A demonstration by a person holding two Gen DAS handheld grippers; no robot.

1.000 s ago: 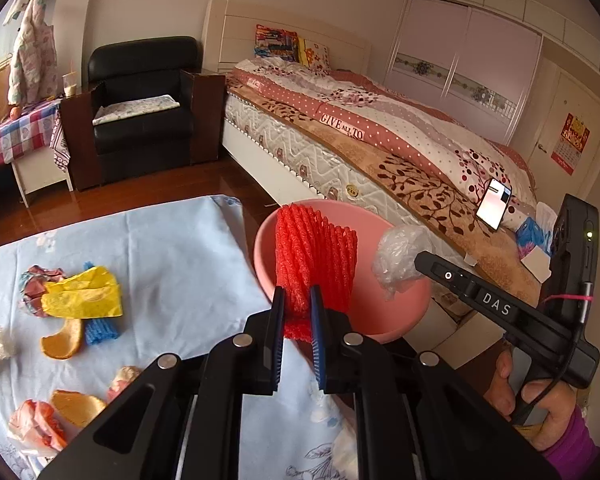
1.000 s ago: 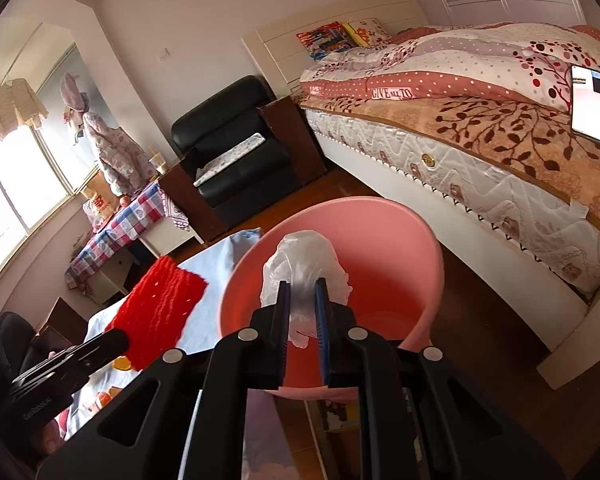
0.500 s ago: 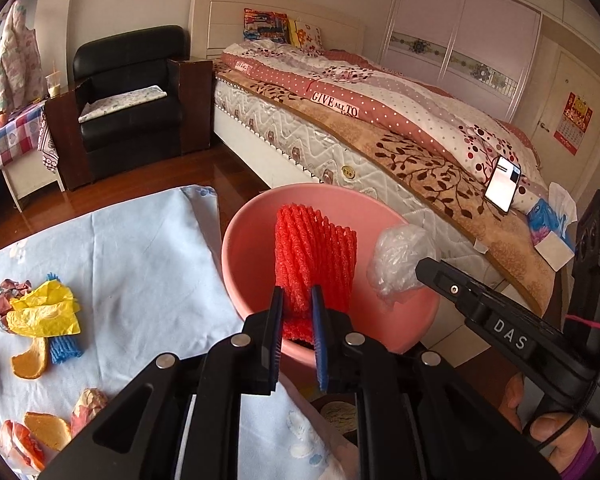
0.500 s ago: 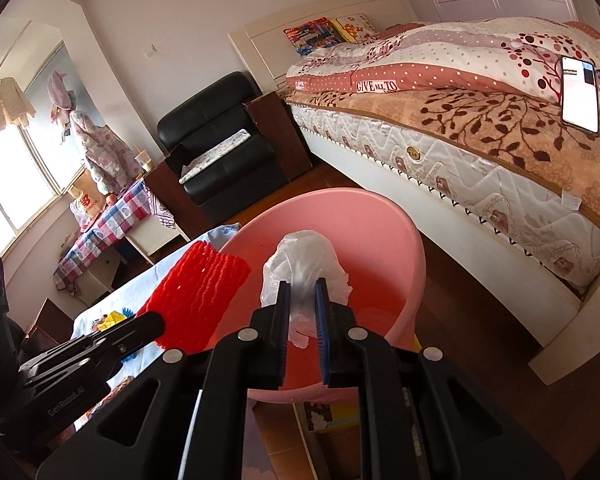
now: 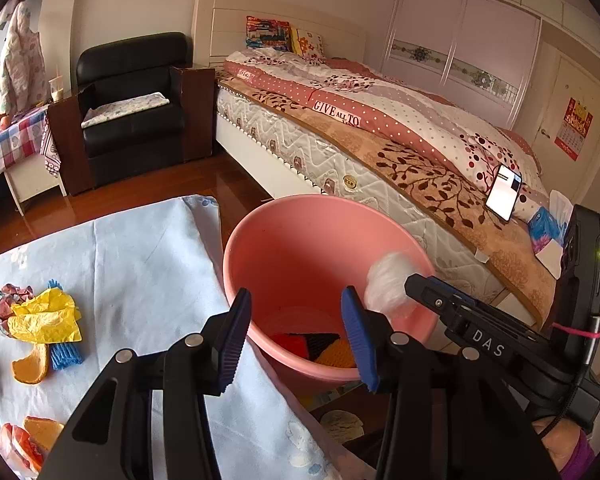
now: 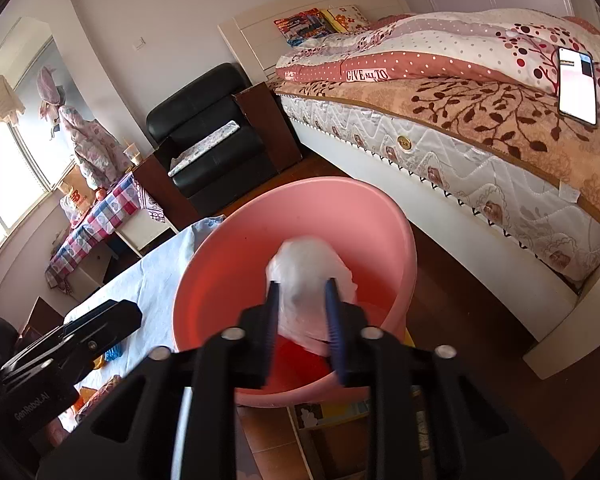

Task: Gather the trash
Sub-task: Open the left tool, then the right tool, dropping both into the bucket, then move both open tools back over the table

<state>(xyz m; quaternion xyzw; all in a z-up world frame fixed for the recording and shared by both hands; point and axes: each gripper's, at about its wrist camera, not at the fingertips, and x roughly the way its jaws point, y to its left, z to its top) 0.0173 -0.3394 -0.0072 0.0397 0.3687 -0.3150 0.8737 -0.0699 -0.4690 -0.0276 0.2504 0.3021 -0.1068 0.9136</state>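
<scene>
A pink bucket [image 5: 300, 224] stands beside the table with the light blue cloth [image 5: 148, 264]. My left gripper [image 5: 296, 336] is open over the bucket's near rim. The red foam net [image 5: 296, 342] lies at the bucket's bottom. My right gripper [image 6: 302, 320] hangs above the bucket [image 6: 364, 216], its jaws parted and blurred, with a crumpled clear plastic bag [image 6: 308, 276] between them; the bag also shows in the left wrist view [image 5: 388, 284]. On the cloth lie a yellow wrapper [image 5: 44, 316], a blue foam net [image 5: 66, 356] and orange peels [image 5: 30, 368].
A bed [image 5: 380, 132] with a phone [image 5: 504, 192] on it runs behind the bucket. A black armchair [image 5: 132, 100] stands at the back left. Wooden floor lies between the table and the bed. A checkered-cloth side table [image 5: 8, 140] is at far left.
My left gripper has opened and the red foam net has dropped into the bucket. My right gripper's jaws have parted around the plastic bag.
</scene>
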